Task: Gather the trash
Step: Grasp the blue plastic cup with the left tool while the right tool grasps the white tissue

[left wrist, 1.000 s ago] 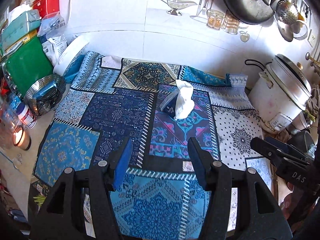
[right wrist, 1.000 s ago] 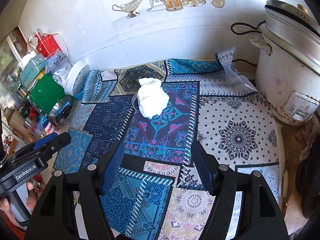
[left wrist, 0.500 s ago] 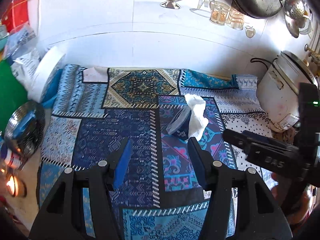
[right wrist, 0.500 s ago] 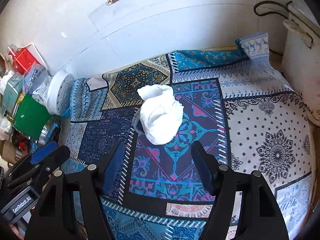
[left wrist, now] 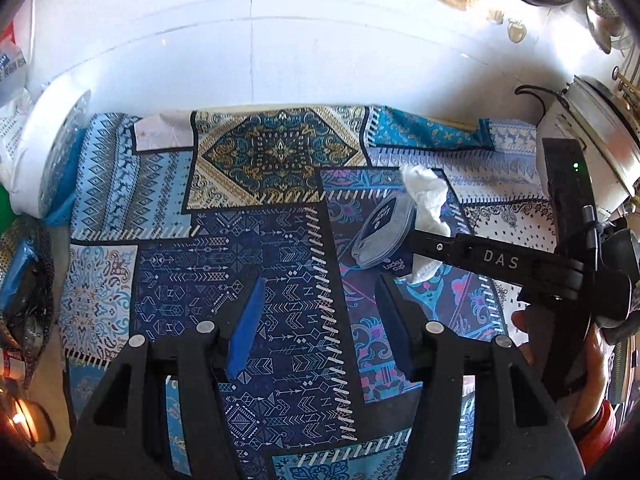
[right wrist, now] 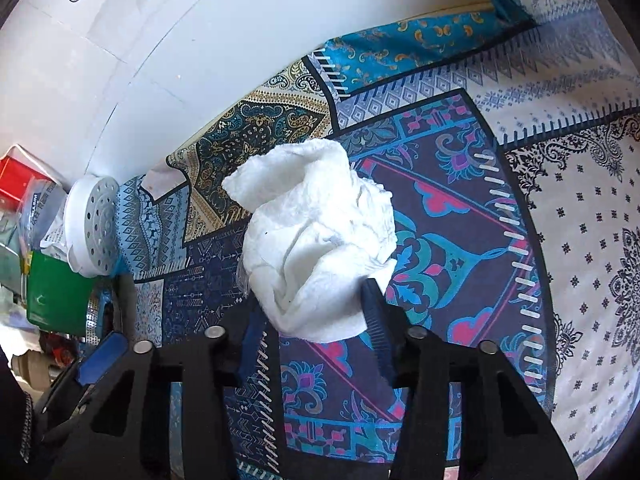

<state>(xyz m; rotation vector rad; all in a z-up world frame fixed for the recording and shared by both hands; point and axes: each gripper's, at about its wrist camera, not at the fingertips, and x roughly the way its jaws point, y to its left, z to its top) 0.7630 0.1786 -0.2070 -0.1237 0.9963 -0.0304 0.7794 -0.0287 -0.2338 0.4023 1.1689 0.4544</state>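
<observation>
the left claw (left wrist: 316, 312) hangs spread wide over the patchwork cloth (left wrist: 248, 248) on the desk, gripping nothing. the crumpled white tissue (right wrist: 316, 240) lies in the middle of the cloth, against a small clear cup (left wrist: 382, 232) tipped on its side. the right claw (right wrist: 312, 316) is spread wide with its fingers on both sides of the tissue's near edge.
</observation>
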